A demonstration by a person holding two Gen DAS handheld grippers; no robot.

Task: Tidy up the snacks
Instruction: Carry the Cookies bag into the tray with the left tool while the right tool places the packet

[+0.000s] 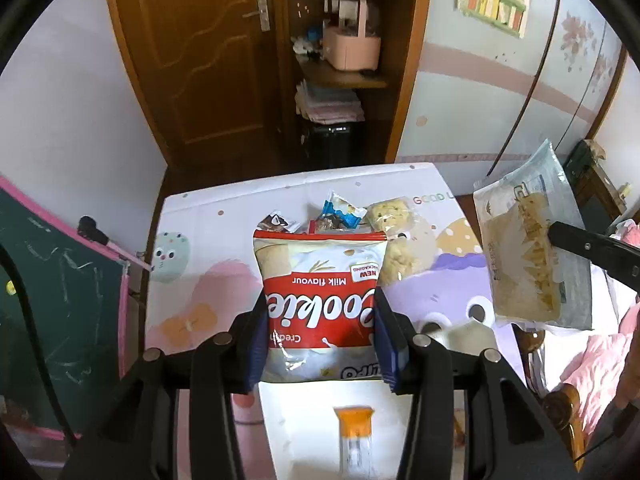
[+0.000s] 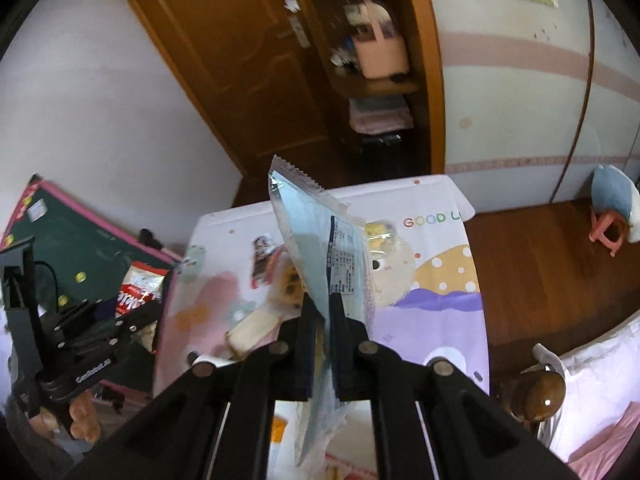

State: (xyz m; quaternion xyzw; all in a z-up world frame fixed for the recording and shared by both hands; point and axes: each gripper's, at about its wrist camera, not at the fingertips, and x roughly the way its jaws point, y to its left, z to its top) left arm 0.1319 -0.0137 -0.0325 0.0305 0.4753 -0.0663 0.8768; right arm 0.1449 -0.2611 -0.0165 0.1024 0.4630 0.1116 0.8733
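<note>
While the left claw (image 1: 320, 332) is clamping the red cookie bag (image 1: 320, 292) above the near worktop (image 1: 208, 216), the right claw (image 2: 324, 320) is pinching a pale blue packet (image 2: 320, 232) aloft (both mid-carry); next, each probably needs a set-down spot beside the far snack pile (image 1: 344, 216).

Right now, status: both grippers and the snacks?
Left gripper shut on cookie bag. Right gripper shut on clear packet, held off the table. More snacks still on it.
</note>
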